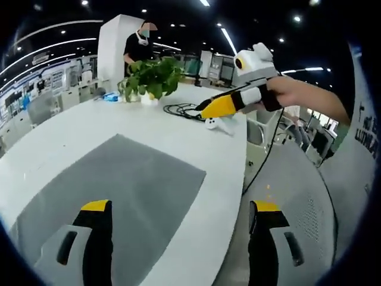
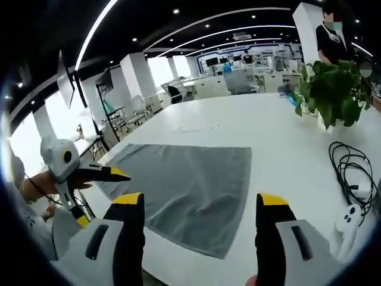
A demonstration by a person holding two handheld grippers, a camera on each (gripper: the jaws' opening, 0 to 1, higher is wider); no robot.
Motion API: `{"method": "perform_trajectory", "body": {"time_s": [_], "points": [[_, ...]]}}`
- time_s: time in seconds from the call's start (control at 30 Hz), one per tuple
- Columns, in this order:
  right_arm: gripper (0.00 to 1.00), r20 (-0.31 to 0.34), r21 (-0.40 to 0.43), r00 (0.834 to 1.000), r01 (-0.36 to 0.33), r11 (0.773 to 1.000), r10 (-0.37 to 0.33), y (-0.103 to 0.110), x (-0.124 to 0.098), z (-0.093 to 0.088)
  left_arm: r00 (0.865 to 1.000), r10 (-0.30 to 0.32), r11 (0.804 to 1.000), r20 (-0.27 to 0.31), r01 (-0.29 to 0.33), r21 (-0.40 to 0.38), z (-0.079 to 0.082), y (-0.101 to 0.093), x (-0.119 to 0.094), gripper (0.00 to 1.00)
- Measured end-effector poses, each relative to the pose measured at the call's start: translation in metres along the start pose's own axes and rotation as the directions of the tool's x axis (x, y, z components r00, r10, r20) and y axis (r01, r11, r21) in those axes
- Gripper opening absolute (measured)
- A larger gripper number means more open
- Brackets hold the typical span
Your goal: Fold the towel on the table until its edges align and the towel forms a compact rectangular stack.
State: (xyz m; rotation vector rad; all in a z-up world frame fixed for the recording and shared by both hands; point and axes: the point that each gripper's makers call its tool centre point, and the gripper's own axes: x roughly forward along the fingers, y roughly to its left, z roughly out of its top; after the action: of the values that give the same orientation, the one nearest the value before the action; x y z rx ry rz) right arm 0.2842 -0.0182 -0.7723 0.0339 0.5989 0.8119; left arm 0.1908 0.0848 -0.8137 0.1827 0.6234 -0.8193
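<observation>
A grey towel (image 1: 125, 190) lies spread flat in a single layer on the white table (image 1: 202, 149), just ahead of my left gripper (image 1: 181, 206), whose jaws stand wide apart and empty above the towel's near edge and the table's edge. In the left gripper view my right gripper (image 1: 208, 109) comes in from the right, held by a hand above the table. In the right gripper view the towel (image 2: 190, 185) lies ahead of my right gripper (image 2: 200, 199), open and empty. The left gripper (image 2: 119, 174) hovers at the towel's left corner.
A potted plant (image 1: 152, 77) (image 2: 333, 89) stands at the table's far side. A coiled black cable (image 1: 181, 110) (image 2: 351, 167) and a white controller (image 1: 214, 123) (image 2: 348, 220) lie near it. A person (image 1: 140, 44) stands behind. A white mesh chair (image 1: 303, 196) sits beside the table's edge.
</observation>
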Motion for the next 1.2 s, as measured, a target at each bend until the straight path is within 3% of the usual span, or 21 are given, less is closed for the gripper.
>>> {"method": "perform_trajectory", "body": {"time_s": [0.2, 0.3, 0.57, 0.77, 0.97, 1.2], "points": [[0.74, -0.020, -0.027, 1.000, -0.002, 1.000, 0.001, -0.011, 0.018, 0.004, 0.999, -0.041, 0.998, -0.035, 0.043, 0.055, -0.007, -0.005, 0.021, 0.96], [0.74, -0.019, -0.035, 1.000, 0.002, 0.999, -0.002, -0.017, 0.026, 0.010, 0.999, -0.034, 0.996, -0.015, 0.035, 0.079, -0.003, -0.003, 0.028, 0.88], [0.72, -0.004, -0.032, 1.000, 0.021, 0.999, -0.022, -0.032, 0.047, 0.019, 0.999, -0.050, 0.992, 0.007, 0.049, 0.113, 0.012, -0.002, 0.051, 0.77], [0.70, 0.004, -0.049, 0.999, 0.051, 0.998, -0.050, -0.041, 0.062, 0.026, 0.992, -0.123, 0.985, 0.023, 0.119, 0.123, 0.023, -0.019, 0.067, 0.57], [0.65, 0.016, -0.055, 0.998, 0.064, 0.996, -0.064, -0.051, 0.077, 0.035, 0.988, -0.152, 0.977, 0.000, 0.151, 0.151, 0.023, -0.028, 0.086, 0.55], [0.60, 0.023, -0.058, 0.997, 0.080, 0.995, -0.079, -0.064, 0.099, 0.041, 0.983, -0.184, 0.973, -0.007, 0.183, 0.140, 0.023, -0.033, 0.111, 0.44]]}}
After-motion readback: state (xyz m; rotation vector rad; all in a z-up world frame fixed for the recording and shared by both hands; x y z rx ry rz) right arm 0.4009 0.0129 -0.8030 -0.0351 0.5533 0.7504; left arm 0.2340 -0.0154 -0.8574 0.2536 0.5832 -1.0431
